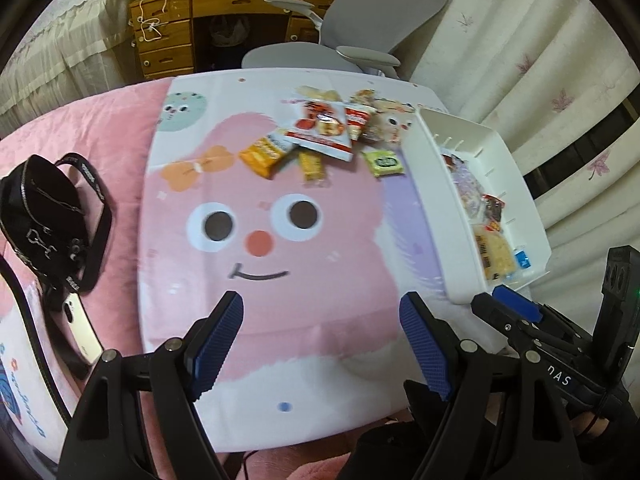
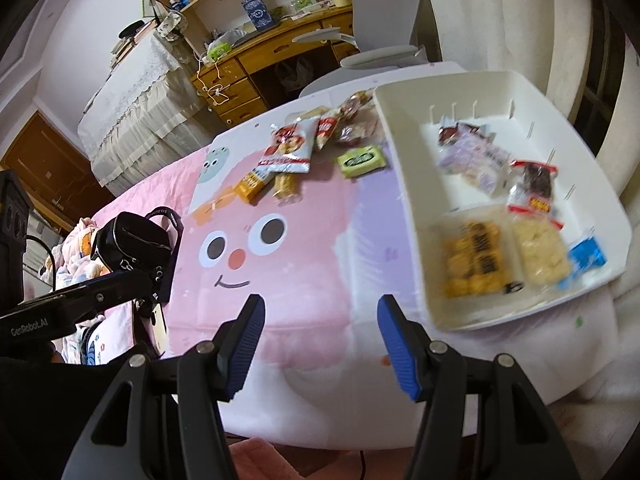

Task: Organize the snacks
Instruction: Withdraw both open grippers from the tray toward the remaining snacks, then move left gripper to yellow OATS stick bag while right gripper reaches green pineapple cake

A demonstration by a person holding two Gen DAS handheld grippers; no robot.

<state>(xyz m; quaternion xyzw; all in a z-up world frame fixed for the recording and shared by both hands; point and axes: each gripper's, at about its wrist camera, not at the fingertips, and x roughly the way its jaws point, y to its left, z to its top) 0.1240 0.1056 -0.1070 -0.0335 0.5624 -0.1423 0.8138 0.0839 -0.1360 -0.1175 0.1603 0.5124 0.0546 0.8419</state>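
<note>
A pile of loose snacks lies at the far side of the cartoon-face table: a red and white chip bag [image 1: 322, 128] [image 2: 289, 147], an orange packet [image 1: 264, 155] [image 2: 252, 185], a yellow bar [image 1: 312, 166] [image 2: 286, 189] and a green packet [image 1: 383, 163] [image 2: 362, 161]. A white bin [image 1: 440, 216] [image 2: 404, 184] on the right holds several snacks, among them yellow crackers [image 2: 474, 258] and a blue packet [image 2: 586, 258]. My left gripper [image 1: 320, 344] is open and empty above the table's near edge. My right gripper [image 2: 320, 344] is open and empty, left of the bin's near corner.
A black bag [image 1: 44, 216] [image 2: 136, 240] and a phone [image 1: 82, 332] lie on the pink bedspread to the left. A grey office chair [image 1: 360, 32] and a wooden desk [image 1: 200, 20] stand behind the table. Curtains [image 1: 540, 80] hang on the right.
</note>
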